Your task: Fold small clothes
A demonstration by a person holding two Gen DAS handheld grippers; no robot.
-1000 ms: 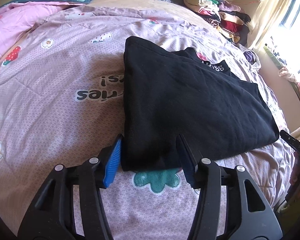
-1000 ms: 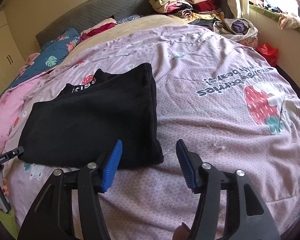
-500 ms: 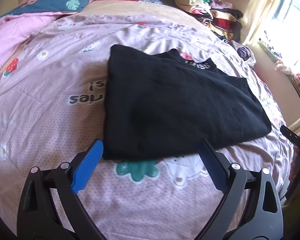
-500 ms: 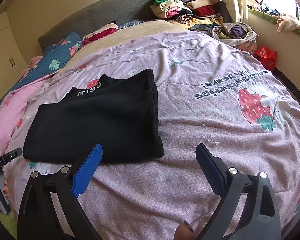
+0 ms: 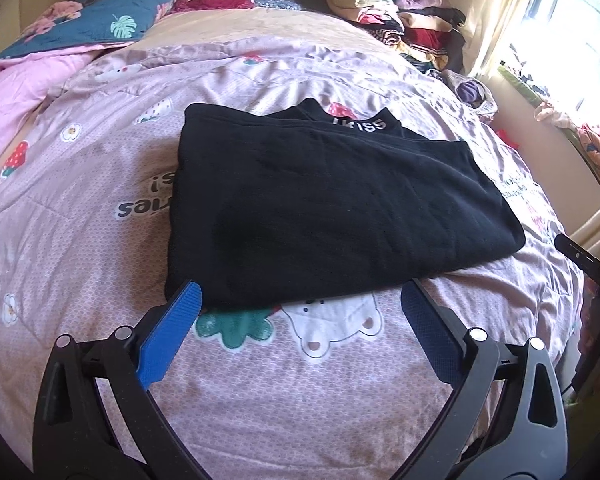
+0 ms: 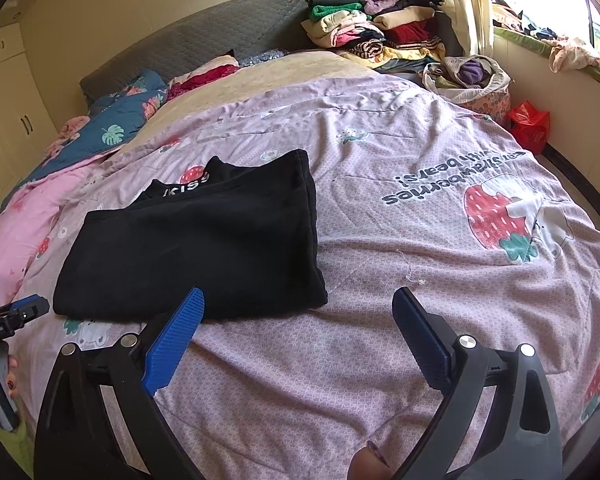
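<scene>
The folded black garment (image 5: 332, 208) lies flat on the pink quilt (image 5: 80, 220), mid-frame in the left wrist view; the left gripper (image 5: 300, 300) tilts down at its near edge, blue pads spread wide, holding nothing. The right gripper (image 6: 296, 304) angles down over bare quilt at lower centre, jaws equally wide and empty; the garment sits left of centre there.

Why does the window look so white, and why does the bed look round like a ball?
Left wrist view: sunlight overexposes the window, washing it white; the folded black knit garment shows almost no detail. Right wrist view: the fisheye lens bulges the pink strawberry-print quilt and darkens the picture's corners.
</scene>
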